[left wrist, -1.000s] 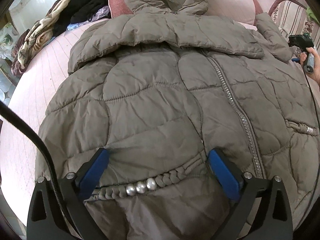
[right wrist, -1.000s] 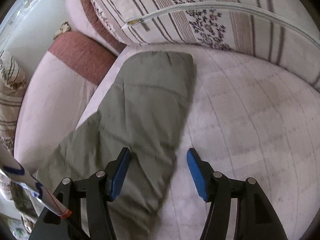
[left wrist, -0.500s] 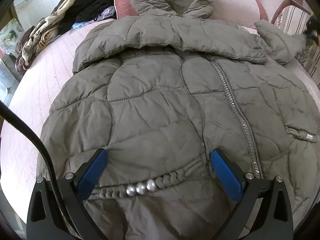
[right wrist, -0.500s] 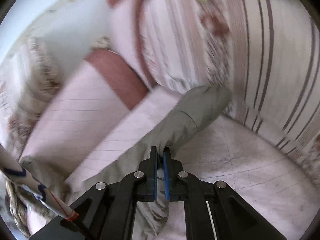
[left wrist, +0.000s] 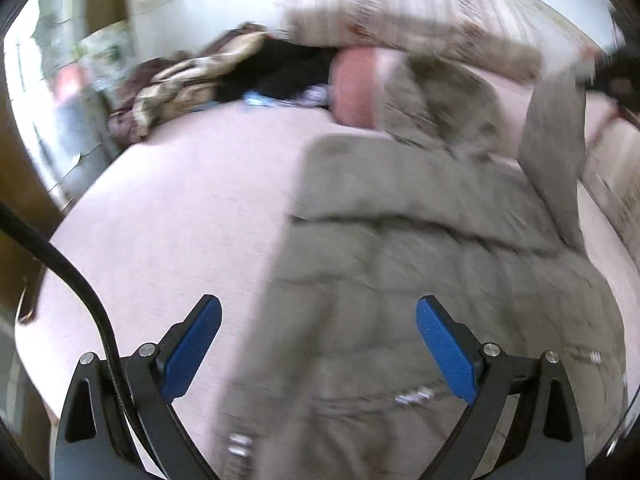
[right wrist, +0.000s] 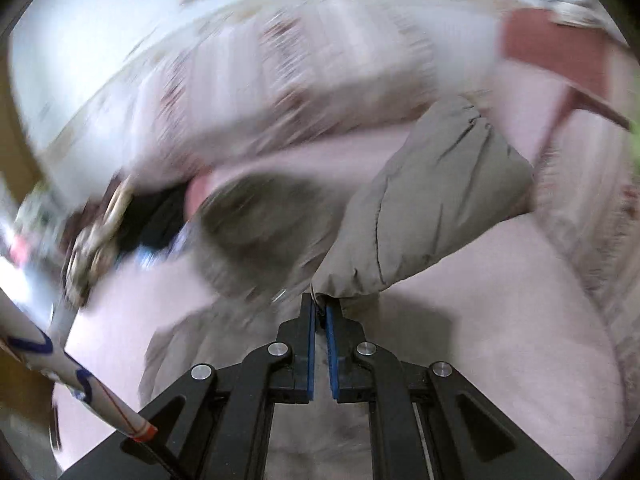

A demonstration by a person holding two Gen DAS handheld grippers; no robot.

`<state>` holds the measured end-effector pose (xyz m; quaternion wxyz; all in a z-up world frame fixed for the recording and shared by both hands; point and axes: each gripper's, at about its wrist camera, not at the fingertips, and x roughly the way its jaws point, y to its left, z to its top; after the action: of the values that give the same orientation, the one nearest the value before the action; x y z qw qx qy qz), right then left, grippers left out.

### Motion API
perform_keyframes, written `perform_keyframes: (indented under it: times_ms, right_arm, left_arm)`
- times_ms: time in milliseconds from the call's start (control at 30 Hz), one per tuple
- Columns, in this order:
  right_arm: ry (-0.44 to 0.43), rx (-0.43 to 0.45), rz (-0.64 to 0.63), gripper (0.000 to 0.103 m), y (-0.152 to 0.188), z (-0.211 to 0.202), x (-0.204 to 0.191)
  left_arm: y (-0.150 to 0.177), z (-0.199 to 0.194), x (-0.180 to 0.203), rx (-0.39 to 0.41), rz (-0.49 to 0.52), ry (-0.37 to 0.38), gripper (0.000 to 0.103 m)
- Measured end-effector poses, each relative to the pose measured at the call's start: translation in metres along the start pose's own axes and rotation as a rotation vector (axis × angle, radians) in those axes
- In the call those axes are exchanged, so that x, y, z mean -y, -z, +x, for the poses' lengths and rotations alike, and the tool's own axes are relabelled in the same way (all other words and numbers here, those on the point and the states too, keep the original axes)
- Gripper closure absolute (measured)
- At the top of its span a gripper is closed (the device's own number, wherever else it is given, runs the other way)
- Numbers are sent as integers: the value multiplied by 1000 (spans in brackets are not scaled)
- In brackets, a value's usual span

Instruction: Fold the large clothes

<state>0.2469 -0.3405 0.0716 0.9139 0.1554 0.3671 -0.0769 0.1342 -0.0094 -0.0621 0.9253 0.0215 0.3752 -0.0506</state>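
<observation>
Nearby, heaped clothes [left wrist: 192, 80], striped cushion [left wrist: 400, 12], jacket sleeve [right wrist: 432, 208] pinched, raised.

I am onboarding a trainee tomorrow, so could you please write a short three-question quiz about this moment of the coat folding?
1. True or false: the right gripper is shut on the sleeve of the coat.
2. Multiple choice: the jaws of the left gripper are A) clamped on the hem, B) spread wide and holding nothing, C) out of view.
3. Fill in: the held sleeve is ____ off the pink sofa.

Key: 1 true; 2 B; 3 lifted.
</observation>
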Motion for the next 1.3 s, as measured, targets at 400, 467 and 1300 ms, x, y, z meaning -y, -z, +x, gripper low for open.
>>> perform_keyframes:
  times_ms: [400, 467, 1300]
  right_arm:
    - [-22, -308, -125, 54, 128, 119, -68]
    - [-37, -286, -151, 43, 128, 101, -67]
    - [-20, -373, -178, 94, 101, 204, -159]
  left_arm:
    - [-20, 4, -96, 23, -210, -69, 5]
    - [-18, 5, -96, 13, -211, -57, 5]
    - [-19, 45, -97, -80, -211, -57, 5]
